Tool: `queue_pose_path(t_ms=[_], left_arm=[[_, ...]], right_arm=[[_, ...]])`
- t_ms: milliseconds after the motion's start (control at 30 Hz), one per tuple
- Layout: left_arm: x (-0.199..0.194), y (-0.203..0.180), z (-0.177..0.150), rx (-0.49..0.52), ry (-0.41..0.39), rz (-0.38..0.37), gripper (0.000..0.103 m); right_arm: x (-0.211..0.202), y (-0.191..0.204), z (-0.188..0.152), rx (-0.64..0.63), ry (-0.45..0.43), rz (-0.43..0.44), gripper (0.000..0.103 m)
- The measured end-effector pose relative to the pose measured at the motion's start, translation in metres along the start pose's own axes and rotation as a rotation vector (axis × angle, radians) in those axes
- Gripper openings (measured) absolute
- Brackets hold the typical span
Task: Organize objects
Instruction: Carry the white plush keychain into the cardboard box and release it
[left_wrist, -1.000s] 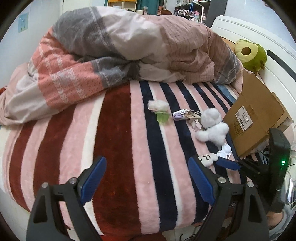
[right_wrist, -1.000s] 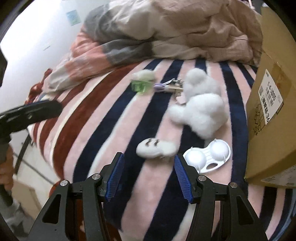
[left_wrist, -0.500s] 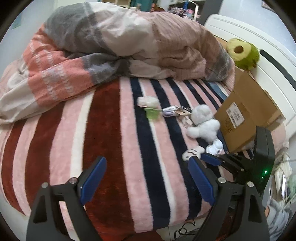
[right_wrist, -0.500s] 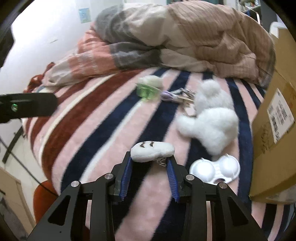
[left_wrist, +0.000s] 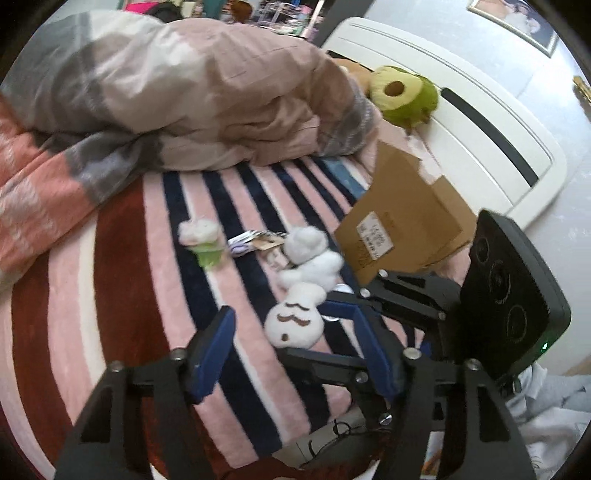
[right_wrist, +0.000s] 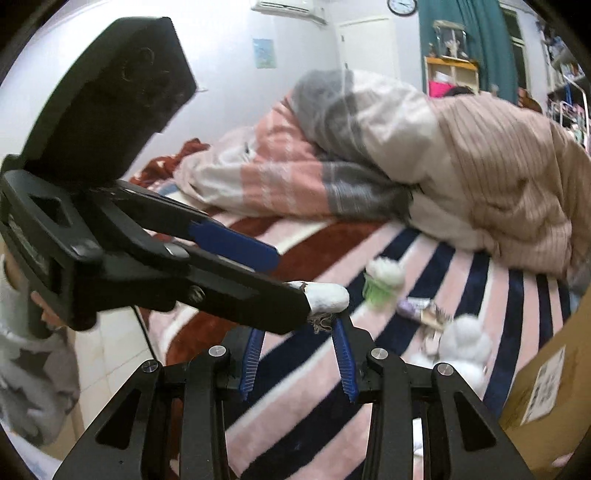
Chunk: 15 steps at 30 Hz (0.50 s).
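Note:
My right gripper (right_wrist: 297, 325) is shut on a small white plush with a brown moustache face (left_wrist: 295, 321) and holds it lifted above the striped blanket (left_wrist: 155, 295); in the right wrist view the plush (right_wrist: 328, 295) shows partly behind the left gripper's finger. My left gripper (left_wrist: 295, 343) is open, its blue pads either side of the held plush, not touching it. On the blanket lie a white plush toy (left_wrist: 314, 254), a green-and-white cupcake toy (left_wrist: 205, 242), a keychain bundle (left_wrist: 255, 242) and a white lens case, mostly hidden.
An open cardboard box (left_wrist: 402, 225) stands at the right of the bed, also in the right wrist view (right_wrist: 550, 391). A bunched quilt (left_wrist: 184, 99) fills the far side. A green avocado plush (left_wrist: 404, 94) lies by the white headboard (left_wrist: 480, 122).
My right gripper closed on the moustache plush, lifted it off the blanket and carried it left between the left gripper's open fingers. The left gripper swung right toward it.

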<state>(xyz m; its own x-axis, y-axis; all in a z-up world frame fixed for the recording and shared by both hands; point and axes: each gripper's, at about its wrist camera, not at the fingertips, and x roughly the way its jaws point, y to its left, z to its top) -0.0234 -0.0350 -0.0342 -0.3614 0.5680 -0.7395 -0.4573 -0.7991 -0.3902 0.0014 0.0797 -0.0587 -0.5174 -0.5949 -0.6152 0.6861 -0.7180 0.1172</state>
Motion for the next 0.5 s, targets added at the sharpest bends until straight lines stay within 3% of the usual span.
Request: queue_pose_path(t_ms=[133, 267, 500], left_arm=[[-0.002, -0.011, 0.013, 0.036, 0.029, 0.021, 0.050], [-0.002, -0.026, 0.028, 0.063, 0.040, 0.020, 0.033], [0.004, -0.066, 0.062, 0.147, 0.038, 0.064, 0.029]], right_arm=[[-0.013, -0.003, 0.013, -0.022, -0.029, 0.010, 0.032], [-0.027, -0.007, 0.020, -0.045, -0.044, 0.002, 0.032], [-0.058, -0.030, 0.032, -0.039, -0.073, -0.056, 0.032]])
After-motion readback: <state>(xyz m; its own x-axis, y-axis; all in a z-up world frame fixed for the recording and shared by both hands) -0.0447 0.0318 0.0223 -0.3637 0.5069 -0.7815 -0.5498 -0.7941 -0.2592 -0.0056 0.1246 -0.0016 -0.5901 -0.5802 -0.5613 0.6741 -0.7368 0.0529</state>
